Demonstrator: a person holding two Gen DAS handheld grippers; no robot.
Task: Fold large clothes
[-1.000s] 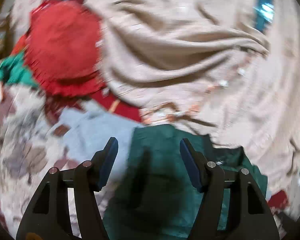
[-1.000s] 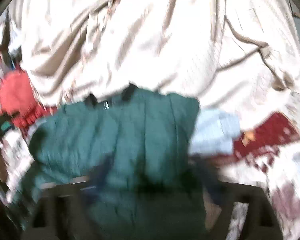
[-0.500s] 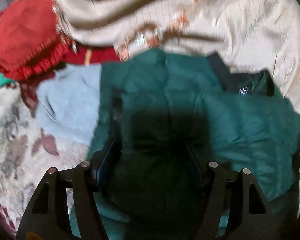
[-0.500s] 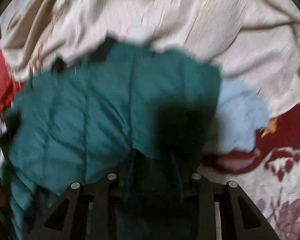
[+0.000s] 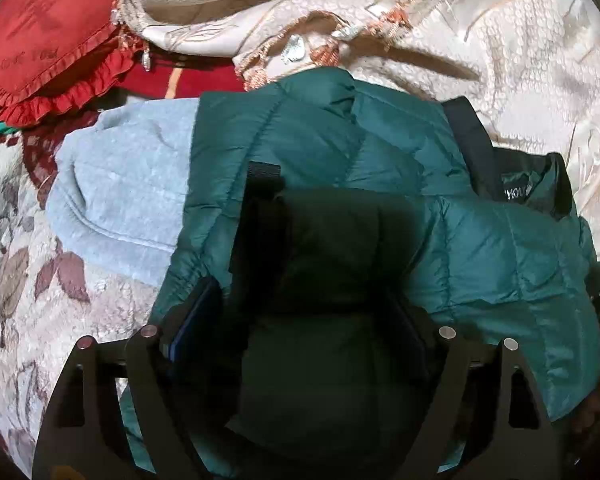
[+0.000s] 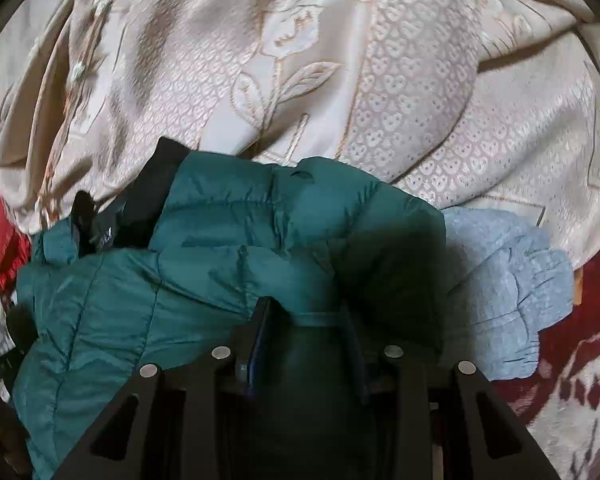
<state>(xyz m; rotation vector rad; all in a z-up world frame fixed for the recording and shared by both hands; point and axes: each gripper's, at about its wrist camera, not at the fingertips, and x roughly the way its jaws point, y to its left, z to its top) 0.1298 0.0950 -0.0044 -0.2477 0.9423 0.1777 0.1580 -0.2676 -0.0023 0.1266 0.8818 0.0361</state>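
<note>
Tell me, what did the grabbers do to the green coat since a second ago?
Both came down onto the green jacket. The left gripper went from hovering open to jaws sunk in its fabric; the right gripper pinched a fold. The blue sweater and red pillow stayed put.

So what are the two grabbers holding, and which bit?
Both hold the green puffer jacket. The right gripper pinches a folded edge. The left gripper has its fingers around a dark, shadowed bunch; which part cannot be told.

I see a teal quilted jacket (dark collar), a pale blue sweater, a red frilled cushion and a cream floral-embossed bedspread.
</note>
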